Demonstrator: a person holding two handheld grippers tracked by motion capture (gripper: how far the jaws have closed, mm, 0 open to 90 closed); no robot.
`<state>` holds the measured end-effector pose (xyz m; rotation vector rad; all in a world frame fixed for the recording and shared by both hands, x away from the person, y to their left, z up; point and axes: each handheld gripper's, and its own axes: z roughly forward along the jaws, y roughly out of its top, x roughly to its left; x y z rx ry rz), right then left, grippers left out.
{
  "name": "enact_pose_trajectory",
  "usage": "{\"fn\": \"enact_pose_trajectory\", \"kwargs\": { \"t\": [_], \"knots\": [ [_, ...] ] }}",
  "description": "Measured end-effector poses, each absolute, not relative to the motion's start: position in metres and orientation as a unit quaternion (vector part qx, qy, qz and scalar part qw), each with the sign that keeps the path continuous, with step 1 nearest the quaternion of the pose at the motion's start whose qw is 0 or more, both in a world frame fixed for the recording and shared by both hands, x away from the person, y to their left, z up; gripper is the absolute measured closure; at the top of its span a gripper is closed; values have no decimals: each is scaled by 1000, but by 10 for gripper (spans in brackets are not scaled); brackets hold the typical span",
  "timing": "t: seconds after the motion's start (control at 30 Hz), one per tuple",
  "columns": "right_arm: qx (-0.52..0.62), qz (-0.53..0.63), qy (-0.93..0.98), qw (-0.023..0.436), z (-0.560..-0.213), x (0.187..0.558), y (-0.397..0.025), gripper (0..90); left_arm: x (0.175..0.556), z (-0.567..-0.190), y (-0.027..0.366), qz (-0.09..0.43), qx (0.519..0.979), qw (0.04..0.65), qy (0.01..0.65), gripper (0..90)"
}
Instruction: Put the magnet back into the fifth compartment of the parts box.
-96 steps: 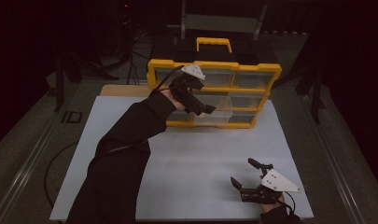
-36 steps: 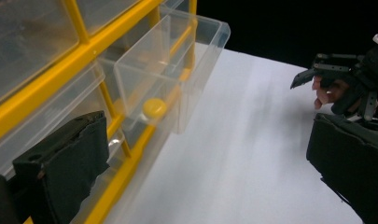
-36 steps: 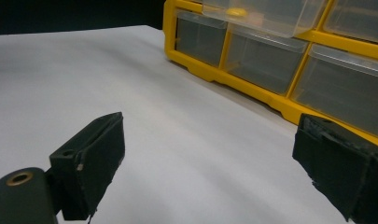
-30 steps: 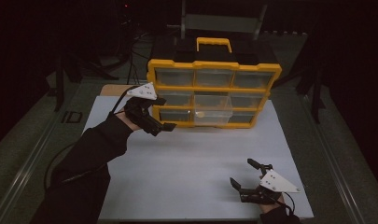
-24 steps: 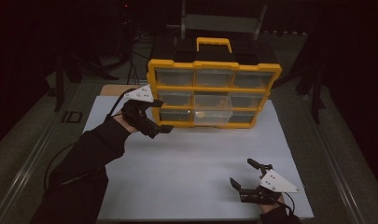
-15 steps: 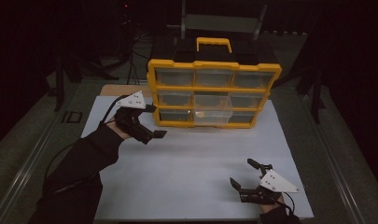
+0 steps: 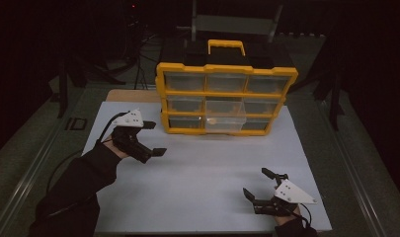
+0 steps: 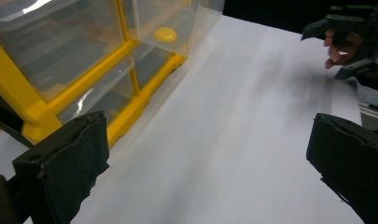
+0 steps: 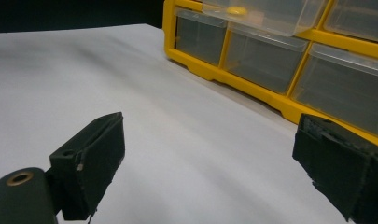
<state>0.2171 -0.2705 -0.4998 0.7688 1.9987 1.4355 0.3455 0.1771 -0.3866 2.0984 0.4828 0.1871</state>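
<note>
Withdrawn toward 8 o'clock, the left gripper (image 7: pixel 149 137) is released; the right gripper (image 7: pixel 260 186) likewise. The pulled-out drawer (image 7: pixel 225 116), apparently holding a yellow piece (image 8: pixel 164 34), should be approached squarely.

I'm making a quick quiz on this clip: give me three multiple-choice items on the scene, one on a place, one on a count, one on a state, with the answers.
1. Where is the left gripper?
A. Left of the organiser's bottom corner
B. On top of the handle
C. At the sheet's right edge

2. How many rows of drawers does the yellow organiser have?
A. One
B. Three
C. Five

3. How does the middle drawer of the lower rows stand?
A. Pulled out
B. Pushed flush
C. Lying on the white sheet

Answers: 1 A, it hovers beside the lower left corner. 2 B, three rows show between yellow bars. 3 A, it juts forward past its neighbours, with a small yellow piece inside.
</note>
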Motion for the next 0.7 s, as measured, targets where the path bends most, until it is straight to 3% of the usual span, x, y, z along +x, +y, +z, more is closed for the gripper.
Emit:
{"fn": "enact_pose_trajectory", "kwargs": {
  "t": [0.7],
  "knots": [
    [285, 534, 746, 279, -500, 217, -270, 94, 310, -419, 192, 74, 855, 473, 198, 1]
  ]
}}
